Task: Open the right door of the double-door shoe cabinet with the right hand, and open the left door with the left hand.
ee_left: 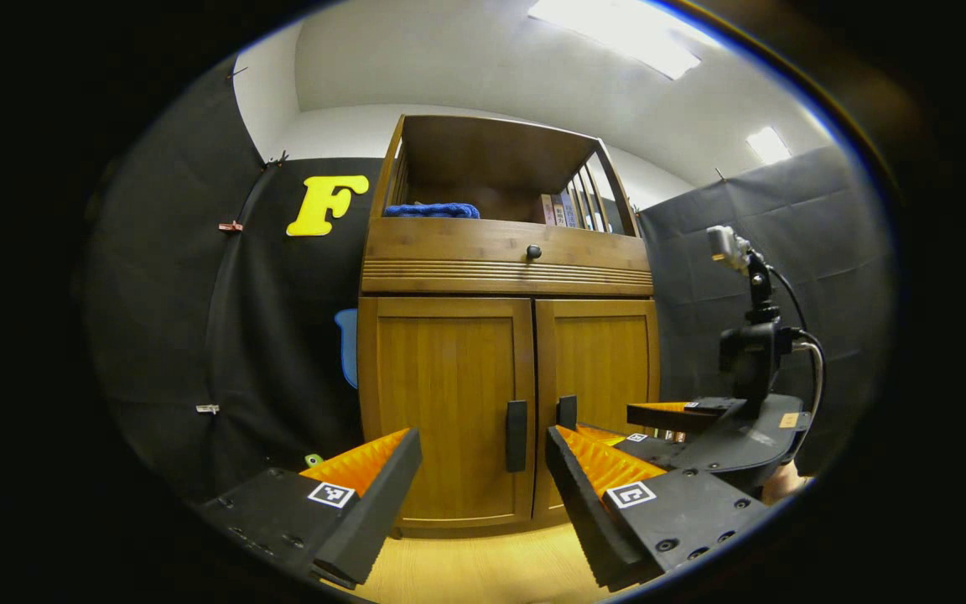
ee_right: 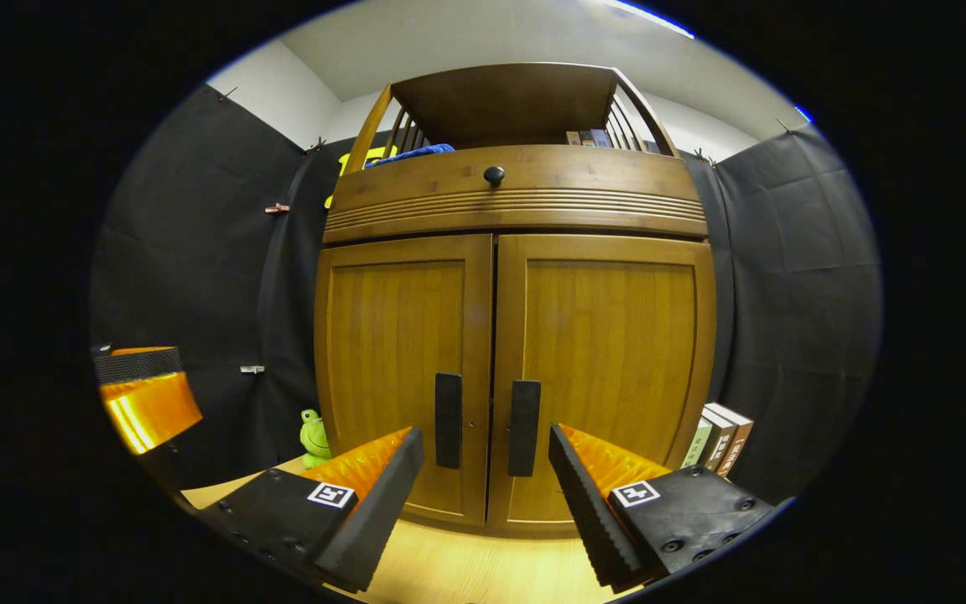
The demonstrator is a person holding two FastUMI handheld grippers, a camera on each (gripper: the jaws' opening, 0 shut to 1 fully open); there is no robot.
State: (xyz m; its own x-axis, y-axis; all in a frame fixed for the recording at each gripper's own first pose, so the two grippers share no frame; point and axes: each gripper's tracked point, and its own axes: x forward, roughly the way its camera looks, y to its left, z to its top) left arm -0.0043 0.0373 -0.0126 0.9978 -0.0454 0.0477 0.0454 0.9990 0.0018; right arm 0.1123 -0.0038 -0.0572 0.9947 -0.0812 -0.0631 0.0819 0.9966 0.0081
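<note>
The shoe cabinet point(ee_right: 516, 335) stands ahead against the booth wall, both doors closed; the left door point(ee_right: 403, 369) and the right door point(ee_right: 609, 369) meet at two dark handles; the right tongs point(ee_right: 486, 482) are spread wide before the right handle point(ee_right: 524, 428), not touching; the left tongs point(ee_left: 483, 478) are spread too, facing the left handle point(ee_left: 516, 435); a green frog toy point(ee_right: 312, 436) sits left of the cabinet, books point(ee_right: 719, 449) lean at its right; nothing blocks the doors.

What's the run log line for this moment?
wooden double-door shoe cabinet: both doors closed | left gripper: open, facing handles | right gripper: open, facing handles, nearer | contact: none
</note>
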